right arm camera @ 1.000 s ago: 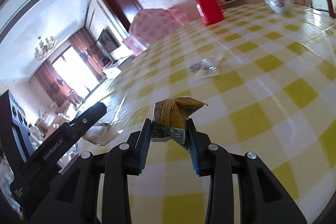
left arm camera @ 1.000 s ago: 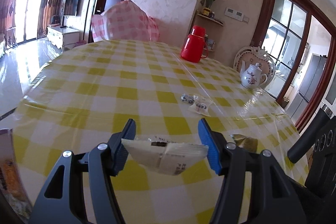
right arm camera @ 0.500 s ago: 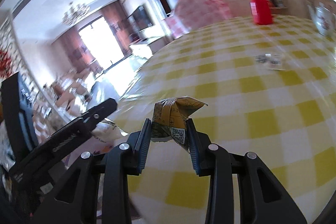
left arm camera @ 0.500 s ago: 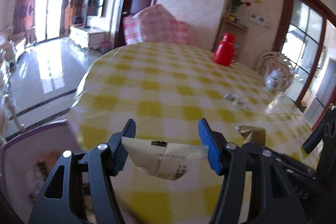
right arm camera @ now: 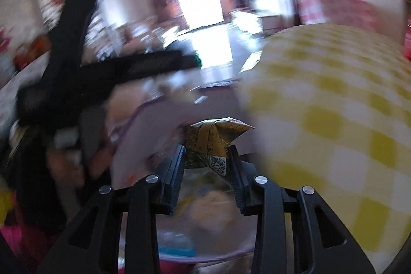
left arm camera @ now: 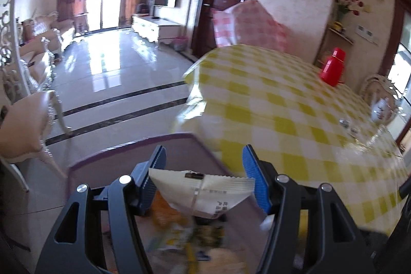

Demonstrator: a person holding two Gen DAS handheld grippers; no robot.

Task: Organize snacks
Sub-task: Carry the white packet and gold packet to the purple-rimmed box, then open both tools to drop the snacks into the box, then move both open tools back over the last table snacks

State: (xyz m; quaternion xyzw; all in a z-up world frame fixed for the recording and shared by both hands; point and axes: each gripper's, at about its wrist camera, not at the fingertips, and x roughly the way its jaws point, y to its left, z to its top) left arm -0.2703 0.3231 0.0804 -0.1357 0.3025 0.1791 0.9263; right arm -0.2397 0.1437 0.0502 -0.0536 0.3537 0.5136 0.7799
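Glossy plastic film covers the checked tablecloth (left arm camera: 295, 120); the floor (left arm camera: 108, 68) is polished, mirror-smooth tile.

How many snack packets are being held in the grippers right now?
2. A white packet is clamped in the left gripper over the purple-rimmed bin; a yellow packet sits in the right gripper. More snacks lie blurred in the bin, uncountable.

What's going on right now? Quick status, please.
Left gripper shut on white snack packet; right gripper shut on crumpled yellow packet. Both above purple-rimmed snack bin. Nothing in the way.
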